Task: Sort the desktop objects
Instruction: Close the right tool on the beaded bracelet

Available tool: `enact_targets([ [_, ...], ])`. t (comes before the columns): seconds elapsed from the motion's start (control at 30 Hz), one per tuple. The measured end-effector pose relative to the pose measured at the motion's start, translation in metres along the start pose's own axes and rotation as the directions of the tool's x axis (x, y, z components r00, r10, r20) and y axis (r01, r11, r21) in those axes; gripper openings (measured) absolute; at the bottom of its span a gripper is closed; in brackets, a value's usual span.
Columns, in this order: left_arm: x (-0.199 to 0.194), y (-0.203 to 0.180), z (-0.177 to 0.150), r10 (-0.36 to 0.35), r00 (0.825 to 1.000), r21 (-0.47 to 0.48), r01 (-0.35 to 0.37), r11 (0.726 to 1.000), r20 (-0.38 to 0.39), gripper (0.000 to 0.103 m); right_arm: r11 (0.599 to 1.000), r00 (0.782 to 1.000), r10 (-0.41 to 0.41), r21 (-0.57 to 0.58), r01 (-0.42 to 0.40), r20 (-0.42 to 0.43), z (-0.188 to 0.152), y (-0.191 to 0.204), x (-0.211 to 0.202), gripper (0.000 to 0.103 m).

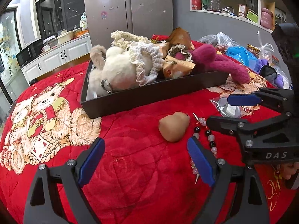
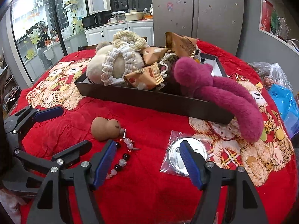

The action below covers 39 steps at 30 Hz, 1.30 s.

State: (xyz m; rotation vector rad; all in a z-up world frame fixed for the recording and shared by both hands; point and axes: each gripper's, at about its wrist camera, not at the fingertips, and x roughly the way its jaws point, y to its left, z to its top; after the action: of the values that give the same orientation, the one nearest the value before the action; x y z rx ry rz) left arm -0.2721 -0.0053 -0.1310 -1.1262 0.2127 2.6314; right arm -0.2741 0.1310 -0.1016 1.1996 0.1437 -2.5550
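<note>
Left gripper (image 1: 145, 160) hangs w/ blue pads spread wide, nothing btwn them, just red blanket (image 1: 130, 177) below; right gripper (image 2: 148, 160) likewise released, jaws apart & empty, its right pad over the bagged disc (image 2: 173, 158).

Loose things on the blanket, in front of the tray:
- 1 tan gourd-shaped figurine (image 2: 104, 128); smooth, matte brown, small dark dots at one end; lies on its side, just left of the beads
- 1 bead string (image 2: 124, 149); clear-pink & black round beads w/ metal spikes (at least 3 seen across both views); runs from beside the figurine down toward the right gripper's left pad
- 1 clear zip bag holding the round silvery disc; flat, right of the beads, apart from them

Dark shallow tray (image 2: 153, 100) sits behind, piled full: 1 white fluffy plush (image 1: 115, 72) w/ cream crocheted trim, 3 orange-brown snack packets (image 2: 145, 76) visible from right wrist view, 1 magenta plush (image 2: 224, 93) whose long limbs drape over the tray's near wall onto the blanket.

Blanket has teddy-bear prints, 2 patches seen, one each side of the tray. Far right: plastic bags (image 1: 241, 52), blue & clear; count unclear.
</note>
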Motion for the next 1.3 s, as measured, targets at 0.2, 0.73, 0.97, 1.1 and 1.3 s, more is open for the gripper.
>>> enact_targets([
  [0.2, 0.003, 0.013, -0.003, -0.006, 1.0, -0.056, 0.005, 0.998, -0.019, 0.091, 1.0, 0.999, 0.002, 0.02, -0.002, -0.035, -0.001, 0.0, 0.016, 0.072],
  [0.73, 0.009, 0.014, 0.001, -0.031, 0.999, -0.064, 0.029, 0.998, -0.034, 0.09, 0.982, 0.991, -0.136, -0.132, 0.132, -0.018, -0.005, 0.026, 0.029, 0.056],
  [0.97, 0.019, 0.006, 0.007, -0.036, 0.998, -0.018, 0.035, 0.999, -0.056, 0.09, 0.993, 0.998, -0.038, -0.111, 0.033, -0.045, -0.006, 0.022, 0.027, 0.02],
  [1.1, 0.017, -0.002, 0.01, -0.047, 0.998, 0.017, 0.048, 0.999, -0.041, 0.089, 0.993, 0.998, -0.045, -0.108, 0.039, -0.05, -0.006, 0.023, 0.023, 0.009],
  [1.3, 0.021, -0.008, 0.014, -0.061, 0.997, 0.029, 0.062, 0.998, -0.049, 0.089, 0.997, 0.999, -0.035, -0.076, 0.033, -0.018, -0.002, 0.012, 0.008, 0.009],
])
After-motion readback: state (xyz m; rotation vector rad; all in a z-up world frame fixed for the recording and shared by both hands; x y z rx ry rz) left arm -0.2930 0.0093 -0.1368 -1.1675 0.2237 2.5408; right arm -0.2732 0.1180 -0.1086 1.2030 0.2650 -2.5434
